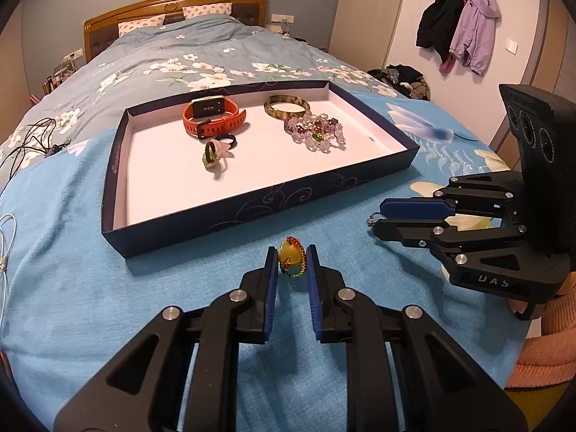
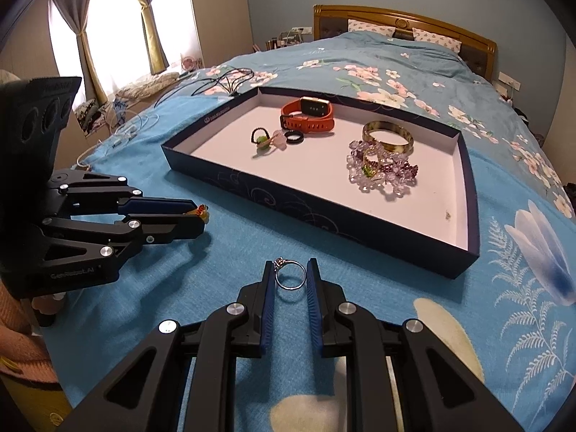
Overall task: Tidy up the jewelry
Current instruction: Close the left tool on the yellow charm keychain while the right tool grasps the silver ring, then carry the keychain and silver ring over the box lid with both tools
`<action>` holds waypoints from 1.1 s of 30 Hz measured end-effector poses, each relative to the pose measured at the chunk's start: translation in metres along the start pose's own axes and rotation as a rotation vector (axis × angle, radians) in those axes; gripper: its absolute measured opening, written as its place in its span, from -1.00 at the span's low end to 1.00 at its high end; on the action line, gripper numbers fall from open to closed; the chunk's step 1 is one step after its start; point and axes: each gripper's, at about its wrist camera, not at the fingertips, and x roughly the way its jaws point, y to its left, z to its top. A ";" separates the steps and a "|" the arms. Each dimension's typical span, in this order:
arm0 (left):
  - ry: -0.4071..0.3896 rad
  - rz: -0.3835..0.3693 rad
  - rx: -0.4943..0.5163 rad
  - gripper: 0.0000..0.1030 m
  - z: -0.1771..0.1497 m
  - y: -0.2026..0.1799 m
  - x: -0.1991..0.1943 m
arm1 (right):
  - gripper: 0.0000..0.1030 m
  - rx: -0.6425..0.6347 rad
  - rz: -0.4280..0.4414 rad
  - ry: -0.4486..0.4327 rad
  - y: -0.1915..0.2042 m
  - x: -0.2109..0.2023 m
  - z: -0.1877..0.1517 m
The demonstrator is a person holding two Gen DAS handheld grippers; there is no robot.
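Blue floral bedding (image 1: 90, 270) carries everything. Left gripper (image 1: 291, 261) has its jaws nearly closed on a yellow bead-rimmed oval ring (image 1: 292, 258). Right gripper (image 2: 291, 274) has its jaws pinching a thin silver ring (image 2: 289, 276). Beyond both jaws lies a shallow navy cardboard tray (image 1: 230, 212).

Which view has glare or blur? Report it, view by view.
Right wrist view: the curtained window is blown out white; the silver ring in the right gripper stays sharp. Left wrist view: even, dim light, no glare; fisheye bows the tray edges; its rings look slightly soft.
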 end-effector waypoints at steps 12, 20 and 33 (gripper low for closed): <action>-0.052 0.014 -0.012 -0.69 0.010 0.005 -0.014 | -0.69 0.049 0.000 -0.089 -0.008 -0.022 0.007; -0.080 0.023 -0.008 -0.69 0.016 0.006 -0.021 | -0.69 0.057 -0.001 -0.117 -0.011 -0.028 0.013; -0.106 0.030 -0.001 -0.69 0.027 0.005 -0.025 | -0.69 0.076 -0.007 -0.151 -0.019 -0.029 0.021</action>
